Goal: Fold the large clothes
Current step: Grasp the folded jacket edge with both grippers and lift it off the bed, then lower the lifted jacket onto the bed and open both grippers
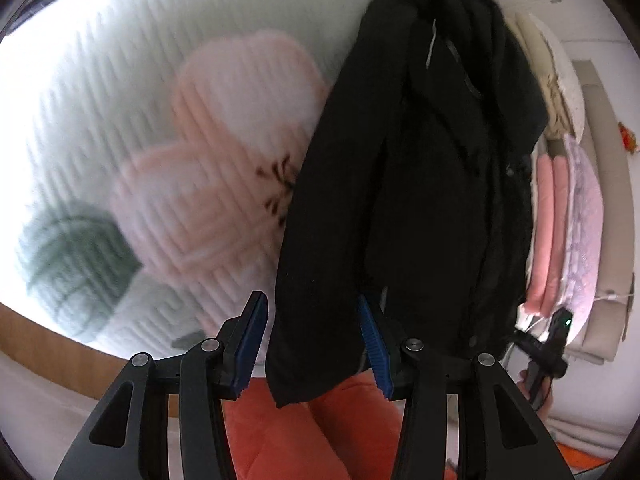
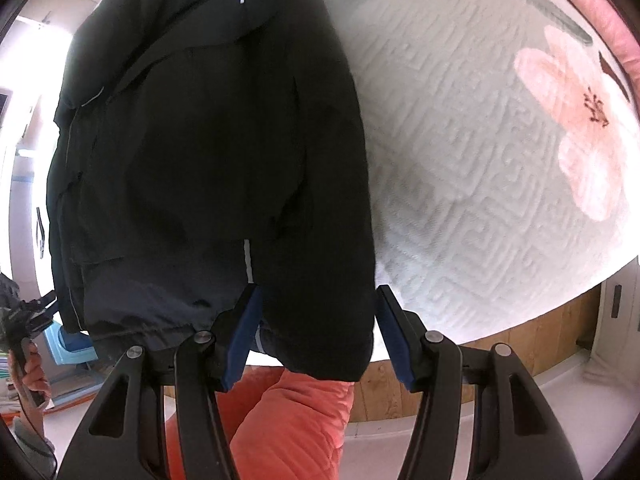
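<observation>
Between both open grippers, left gripper (image 1: 312,344) and right gripper (image 2: 316,336), the black jacket (image 1: 420,184) hangs unfolded; quilted bed (image 2: 480,160) at two o'clock; folding not begun, I judge.

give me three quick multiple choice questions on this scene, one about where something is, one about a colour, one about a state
1. Where does the black jacket lie relative to the right gripper?
A. a part of it sits between the open jaws
B. far off to one side
C. behind the camera

2. What colour is the big flower printed on the bed cover?
A. blue
B. pink
C. yellow

3. How do the left gripper's jaws stand?
A. shut tight on the jacket
B. open, with a jacket edge between them
C. out of view

Answers:
1. A, in the right wrist view the jacket's lower edge fills the gap between the blue pads.
2. B, the petals are pale pink against the whitish cover.
3. B, in the left wrist view the pads stand clearly apart with cloth hanging between.
</observation>
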Demonstrator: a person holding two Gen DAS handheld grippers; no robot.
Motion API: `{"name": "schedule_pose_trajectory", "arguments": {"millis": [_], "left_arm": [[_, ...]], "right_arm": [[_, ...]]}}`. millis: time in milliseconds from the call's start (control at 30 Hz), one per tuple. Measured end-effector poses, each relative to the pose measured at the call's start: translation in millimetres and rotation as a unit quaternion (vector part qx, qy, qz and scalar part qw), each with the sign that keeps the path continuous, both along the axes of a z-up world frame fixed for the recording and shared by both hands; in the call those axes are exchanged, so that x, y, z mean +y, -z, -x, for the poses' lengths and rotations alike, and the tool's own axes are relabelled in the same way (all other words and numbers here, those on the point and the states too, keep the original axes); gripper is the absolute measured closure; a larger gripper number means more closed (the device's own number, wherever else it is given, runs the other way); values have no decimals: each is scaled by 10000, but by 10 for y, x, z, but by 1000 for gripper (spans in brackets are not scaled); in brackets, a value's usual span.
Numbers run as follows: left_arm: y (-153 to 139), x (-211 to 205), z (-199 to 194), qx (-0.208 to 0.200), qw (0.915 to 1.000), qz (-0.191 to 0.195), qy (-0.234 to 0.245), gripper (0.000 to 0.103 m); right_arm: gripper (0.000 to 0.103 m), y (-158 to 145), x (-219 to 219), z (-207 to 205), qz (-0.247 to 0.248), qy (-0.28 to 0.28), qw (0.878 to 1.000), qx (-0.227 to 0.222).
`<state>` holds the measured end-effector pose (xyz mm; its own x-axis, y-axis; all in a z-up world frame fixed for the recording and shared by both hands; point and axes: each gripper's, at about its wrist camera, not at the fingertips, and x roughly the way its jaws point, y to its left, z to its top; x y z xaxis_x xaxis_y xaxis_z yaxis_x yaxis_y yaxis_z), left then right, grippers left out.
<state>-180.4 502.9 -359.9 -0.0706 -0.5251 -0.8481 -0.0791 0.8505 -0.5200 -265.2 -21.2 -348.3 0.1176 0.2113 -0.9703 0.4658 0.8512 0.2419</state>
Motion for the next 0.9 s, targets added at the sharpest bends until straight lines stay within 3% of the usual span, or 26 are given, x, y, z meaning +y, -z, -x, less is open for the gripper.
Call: {"name": "schedule_pose_trajectory", "arguments": {"millis": [233,333,367,433,500,567,733,900], "left_arm": [[16,-64,66,-80,9998,23,162,54],[-2,-186,27,-155,9995,-67,283,66],[-19,-241,22,-216,9988,-193,399,69],[-51,-300,-2,-296,9981,-251,486,87],[-82,-380,-7,-356,9975,-296,526,93],[-161,-407,-18,-425,9973,-298,517,95],[-616,-286,-175,-661,9977,-106,47,95],[-1399,-364,-688,-1331,9899,352,-344,95]], "right_arm": [[39,155,-4,-40,-196,3,9998,-31],[41,181,-2,-13,-219,-8,9997,-55],[45,179,-1,-11,-203,-21,9998,-59],[65,167,-15,6,-148,-33,9999,-19],[81,127,-58,13,-133,9,9999,-48],[88,72,-76,-1,-164,23,9998,-114],[91,-410,-265,-46,-115,105,9988,-462],[91,-1144,-643,-329,-180,311,9946,-971]]}}
